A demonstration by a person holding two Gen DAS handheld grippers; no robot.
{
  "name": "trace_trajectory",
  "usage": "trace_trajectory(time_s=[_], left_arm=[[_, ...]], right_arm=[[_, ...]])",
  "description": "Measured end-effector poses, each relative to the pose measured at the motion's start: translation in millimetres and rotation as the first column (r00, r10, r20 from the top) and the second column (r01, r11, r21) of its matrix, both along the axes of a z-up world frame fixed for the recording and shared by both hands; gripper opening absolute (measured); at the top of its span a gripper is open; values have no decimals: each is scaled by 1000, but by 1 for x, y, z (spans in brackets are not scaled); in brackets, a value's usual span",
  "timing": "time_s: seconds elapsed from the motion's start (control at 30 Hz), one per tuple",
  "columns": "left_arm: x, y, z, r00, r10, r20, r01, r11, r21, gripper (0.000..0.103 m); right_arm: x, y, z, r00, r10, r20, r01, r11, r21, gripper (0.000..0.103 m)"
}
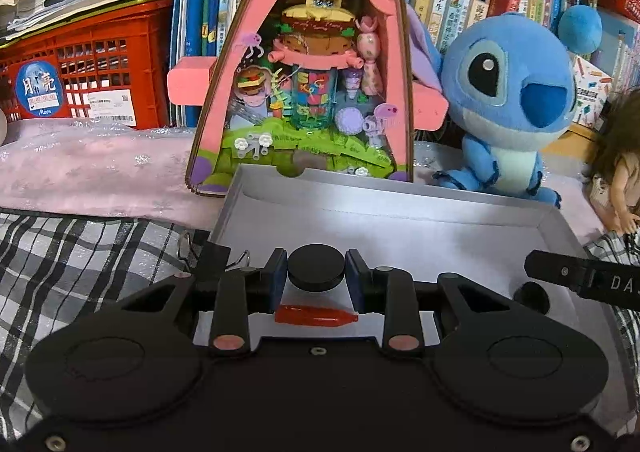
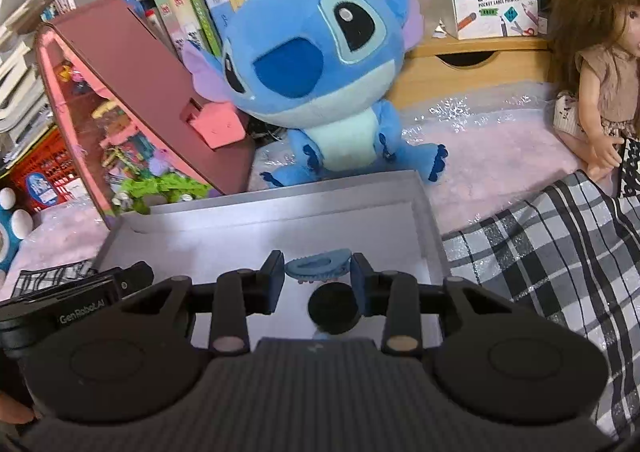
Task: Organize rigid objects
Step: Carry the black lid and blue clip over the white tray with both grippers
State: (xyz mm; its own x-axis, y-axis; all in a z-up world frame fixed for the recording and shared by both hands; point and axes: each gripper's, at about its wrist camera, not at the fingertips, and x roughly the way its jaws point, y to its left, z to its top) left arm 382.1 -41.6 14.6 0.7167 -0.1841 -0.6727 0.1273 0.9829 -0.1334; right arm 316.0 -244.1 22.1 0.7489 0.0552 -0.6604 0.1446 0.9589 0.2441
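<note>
Left wrist: close, level, facing shallow white cardboard tray [image 1: 400, 228] | Right wrist: close, angled leftward | Shared: tray [image 2: 280, 223], blue plush toy [image 1: 508, 91] [image 2: 320, 63]

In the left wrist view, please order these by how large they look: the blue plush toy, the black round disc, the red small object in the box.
1. blue plush toy
2. black round disc
3. red small object, though it looks close to the disc

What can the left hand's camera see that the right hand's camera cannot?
Only the left wrist view shows a black disc between the left gripper fingers, and a small red bottle-shaped piece lying in the box. Only the right wrist view shows a blue hair clip between the right gripper fingers, and a doll's face. Both show the grey box, the Stitch plush and the pink toy house.
</note>
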Motion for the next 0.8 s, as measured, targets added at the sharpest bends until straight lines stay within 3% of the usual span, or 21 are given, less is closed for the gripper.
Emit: trace_trajectory(time_s=[0.8], left_arm=[[5, -5, -7, 1000, -16, -21, 17, 1000, 17, 30]], right_arm=[[11, 4, -17, 1000, -4, 6, 4, 1000, -1, 42]])
